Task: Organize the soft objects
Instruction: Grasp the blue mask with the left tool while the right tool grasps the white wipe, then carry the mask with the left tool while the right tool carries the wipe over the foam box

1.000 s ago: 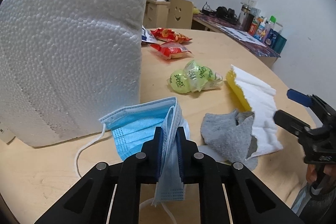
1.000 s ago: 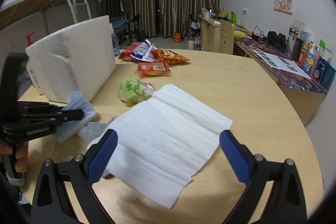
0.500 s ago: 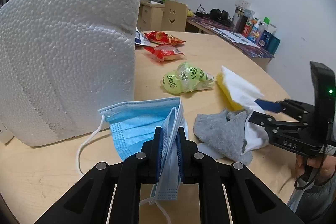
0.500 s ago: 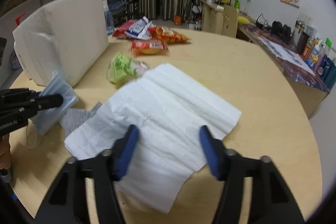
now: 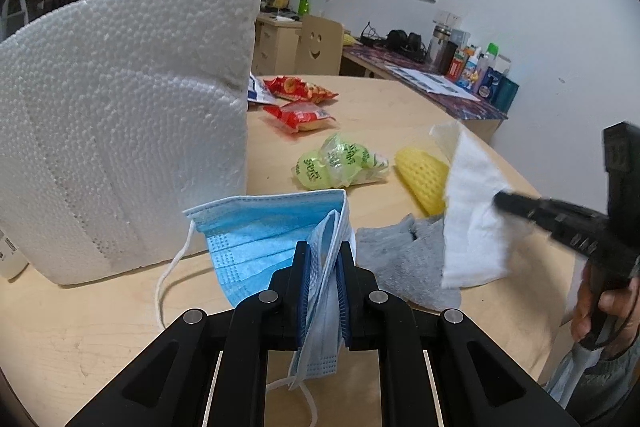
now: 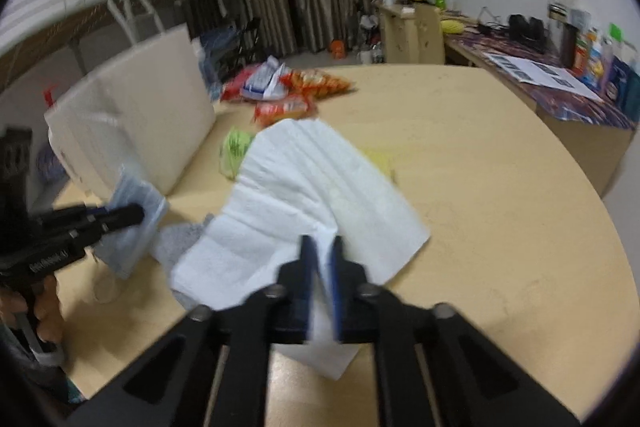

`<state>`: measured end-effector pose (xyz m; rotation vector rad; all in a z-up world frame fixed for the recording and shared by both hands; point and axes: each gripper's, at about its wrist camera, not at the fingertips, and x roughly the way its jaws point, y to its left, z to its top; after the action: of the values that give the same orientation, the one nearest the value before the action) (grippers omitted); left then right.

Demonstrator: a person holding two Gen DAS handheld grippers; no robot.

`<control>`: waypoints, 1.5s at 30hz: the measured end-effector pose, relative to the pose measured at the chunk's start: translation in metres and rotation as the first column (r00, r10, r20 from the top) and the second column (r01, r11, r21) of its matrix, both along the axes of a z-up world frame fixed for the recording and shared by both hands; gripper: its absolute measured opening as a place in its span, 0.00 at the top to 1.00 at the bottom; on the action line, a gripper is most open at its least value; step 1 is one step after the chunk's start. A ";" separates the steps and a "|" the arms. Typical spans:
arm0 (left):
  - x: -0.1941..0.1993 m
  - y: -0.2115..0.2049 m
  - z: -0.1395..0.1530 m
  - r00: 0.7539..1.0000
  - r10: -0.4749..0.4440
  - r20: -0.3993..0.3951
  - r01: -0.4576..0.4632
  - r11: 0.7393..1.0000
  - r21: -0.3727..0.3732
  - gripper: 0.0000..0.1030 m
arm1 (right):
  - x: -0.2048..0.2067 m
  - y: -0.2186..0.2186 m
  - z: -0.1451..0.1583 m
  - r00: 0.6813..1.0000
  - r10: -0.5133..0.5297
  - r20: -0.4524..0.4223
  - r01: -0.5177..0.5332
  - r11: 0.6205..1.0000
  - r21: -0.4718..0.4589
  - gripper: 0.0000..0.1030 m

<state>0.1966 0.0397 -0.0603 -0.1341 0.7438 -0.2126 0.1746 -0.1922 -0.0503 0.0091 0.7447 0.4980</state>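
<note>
Now | right gripper (image 6: 322,259) has just clamped the towel (image 6: 304,187), lifting an edge | left gripper (image 5: 323,267) pinches mask (image 5: 272,231) | both ready to sort.

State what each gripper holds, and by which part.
The left gripper pinches the blue face mask at its bunched right end. The right gripper is shut on the white cloth at its near edge.

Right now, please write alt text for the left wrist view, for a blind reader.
The left gripper pinches a blue face mask over a wooden table. Beside it, the right gripper lifts a white cloth above a grey sock.
</note>
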 end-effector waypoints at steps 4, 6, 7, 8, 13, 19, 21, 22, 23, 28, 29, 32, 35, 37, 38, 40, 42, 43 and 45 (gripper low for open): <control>-0.005 0.002 0.005 1.000 -0.005 0.022 0.005 1.000 -0.013 0.87 | -0.014 -0.014 0.024 0.998 -0.026 0.065 0.021 0.997 0.069 0.93; -0.008 0.001 0.008 0.999 -0.018 0.031 0.018 1.000 -0.024 0.87 | -0.019 -0.013 0.030 0.997 -0.022 0.079 0.016 0.997 0.075 0.93; -0.011 0.001 0.010 0.999 -0.022 0.039 0.023 0.999 -0.026 0.87 | -0.021 -0.012 0.032 0.996 -0.019 0.082 0.013 0.997 0.074 0.93; -0.015 0.001 0.013 0.998 -0.025 0.054 0.027 0.999 -0.021 0.88 | -0.024 -0.010 0.033 0.996 -0.012 0.087 0.006 0.998 0.069 0.93; -0.033 0.003 0.034 0.993 -0.023 0.117 0.023 1.000 0.002 0.90 | -0.032 -0.007 0.045 0.993 -0.007 0.121 -0.002 0.997 0.081 0.93; -0.049 0.011 0.062 0.983 0.016 0.184 -0.017 1.000 0.008 0.90 | -0.041 -0.009 0.071 0.983 -0.006 0.184 -0.014 0.994 0.104 0.93; -0.054 0.011 0.071 0.979 0.023 0.204 -0.027 0.999 0.019 0.90 | -0.043 -0.009 0.080 0.979 -0.001 0.206 -0.023 0.993 0.112 0.93; -0.057 0.012 0.074 0.977 0.025 0.212 -0.031 0.999 0.024 0.90 | -0.046 -0.009 0.084 0.976 0.002 0.216 -0.027 0.993 0.113 0.93; -0.061 0.011 0.078 0.975 0.029 0.220 -0.036 0.999 0.028 0.90 | -0.047 -0.008 0.089 0.974 0.003 0.225 -0.030 0.993 0.115 0.93; -0.083 0.012 0.093 0.961 0.047 0.271 -0.062 0.997 0.050 0.90 | -0.057 -0.004 0.096 0.968 0.024 0.249 -0.056 0.991 0.124 0.93; -0.088 0.012 0.096 0.958 0.058 0.281 -0.076 0.996 0.055 0.90 | -0.059 -0.003 0.095 0.968 0.027 0.250 -0.059 0.991 0.124 0.93; -0.104 0.014 0.103 0.947 0.080 0.310 -0.108 0.991 0.074 0.90 | -0.066 -0.001 0.093 0.968 0.043 0.248 -0.078 0.988 0.132 0.93; -0.114 0.017 0.107 0.945 0.082 0.317 -0.113 0.990 0.080 0.90 | -0.072 0.000 0.091 0.967 0.057 0.250 -0.094 0.985 0.142 0.93; -0.121 0.016 0.110 0.941 0.085 0.328 -0.121 0.988 0.091 0.90 | -0.077 0.001 0.090 0.964 0.067 0.256 -0.108 0.983 0.147 0.93; -0.124 0.016 0.111 0.939 0.090 0.332 -0.129 0.987 0.096 0.90 | -0.080 0.002 0.090 0.963 0.074 0.259 -0.117 0.981 0.152 0.93; -0.132 0.016 0.113 0.934 0.103 0.342 -0.149 0.983 0.111 0.90 | -0.083 0.004 0.091 0.960 0.087 0.267 -0.132 0.979 0.156 0.93; -0.139 0.018 0.115 0.930 0.115 0.349 -0.168 0.978 0.125 0.90 | -0.087 0.007 0.093 0.957 0.097 0.273 -0.146 0.975 0.166 0.93; -0.142 0.018 0.117 0.929 0.119 0.352 -0.172 0.977 0.125 0.90 | -0.089 0.009 0.094 0.955 0.106 0.276 -0.156 0.974 0.166 0.93; -0.151 0.022 0.120 0.922 0.137 0.361 -0.194 0.973 0.125 0.90 | -0.091 0.013 0.095 0.951 0.119 0.286 -0.172 0.971 0.166 0.93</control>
<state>0.0458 0.0615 0.0600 -0.0055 0.3876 -0.0120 0.0837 -0.1788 0.0447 0.0615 0.4251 0.6954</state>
